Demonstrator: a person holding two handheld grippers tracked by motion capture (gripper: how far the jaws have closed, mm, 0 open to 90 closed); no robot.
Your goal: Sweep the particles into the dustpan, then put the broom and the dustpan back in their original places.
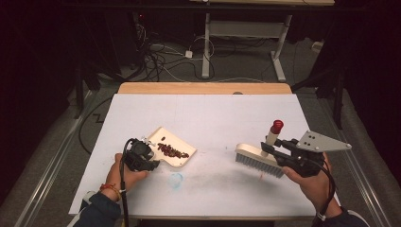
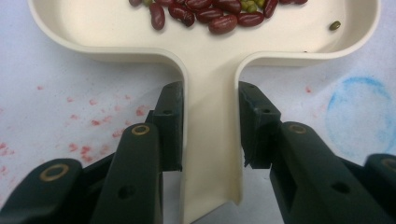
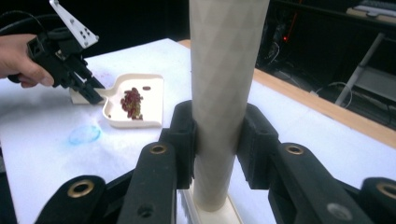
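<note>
- At the left of the high view, the left gripper [image 1: 150, 156] is held low over the white table [image 1: 213, 118], and its jaws are clamped on the flat handle of a cream dustpan [image 1: 177, 158].
- In the left gripper view, the two black pads [image 2: 170, 121] are seen pressed against either side of that handle, with the pan's tray lying flat on the table ahead of them.
- A small heap of red beans [image 1: 171, 151] is gathered inside the tray, with a few green ones [image 2: 250, 6] mixed in and one lying apart near the wall.
- A faint blue ring mark [image 1: 176, 179] is seen on the table just beside the dustpan, between the two hands.
- At the right, a cream brush [image 1: 257, 161] with a red-capped handle is gripped by the right gripper [image 1: 272, 150]; its jaws are closed on the upright handle.
- The brush is kept well apart from the dustpan, its bristles turned down toward the table.
</note>
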